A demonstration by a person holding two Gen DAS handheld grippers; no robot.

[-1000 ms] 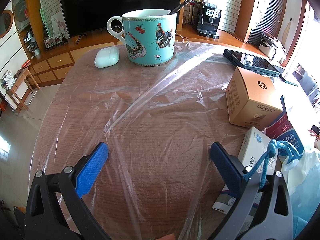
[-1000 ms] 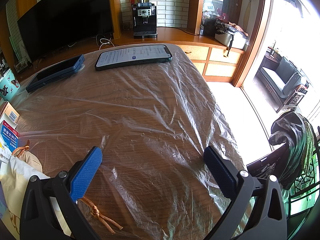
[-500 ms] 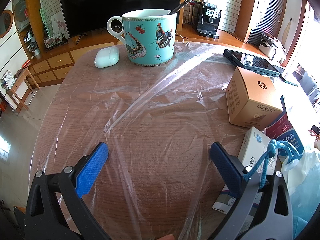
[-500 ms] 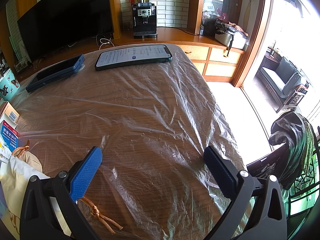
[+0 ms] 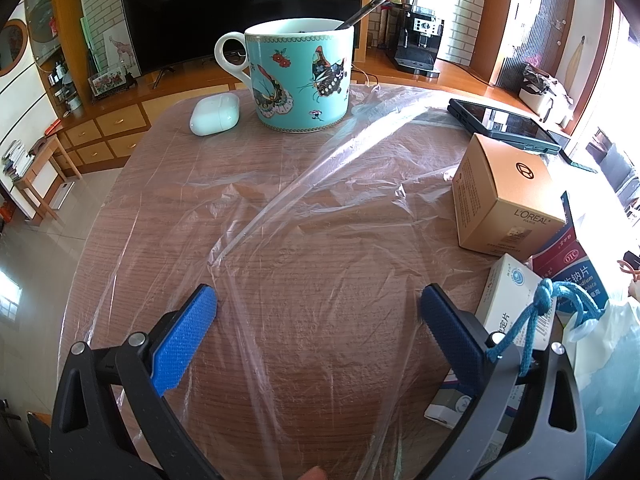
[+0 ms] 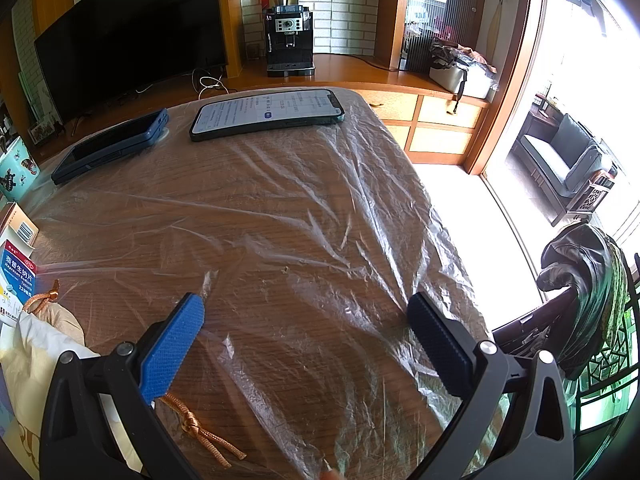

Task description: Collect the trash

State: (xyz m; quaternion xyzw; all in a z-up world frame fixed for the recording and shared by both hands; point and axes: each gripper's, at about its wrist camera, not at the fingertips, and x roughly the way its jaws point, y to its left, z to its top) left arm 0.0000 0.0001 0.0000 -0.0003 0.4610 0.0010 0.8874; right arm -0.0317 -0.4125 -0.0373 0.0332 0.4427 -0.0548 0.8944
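Left gripper (image 5: 318, 300) and right gripper (image 6: 304, 308) hover, fingers spread wide.

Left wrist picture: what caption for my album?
Open left gripper hovers over plastic-wrapped table with butterfly mug, earbud case and boxes.

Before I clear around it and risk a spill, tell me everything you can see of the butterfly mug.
The butterfly mug is a wide, glossy, ceramic-looking cup, turquoise outside with painted butterflies and small red flowers, a patterned band under the white rim and a white loop handle on its left. It stands upright at the table's far edge, on the clear plastic sheet. A metal spoon handle leans out over the rim at right. A white earbud case lies close by on its left. Its contents cannot be made out.
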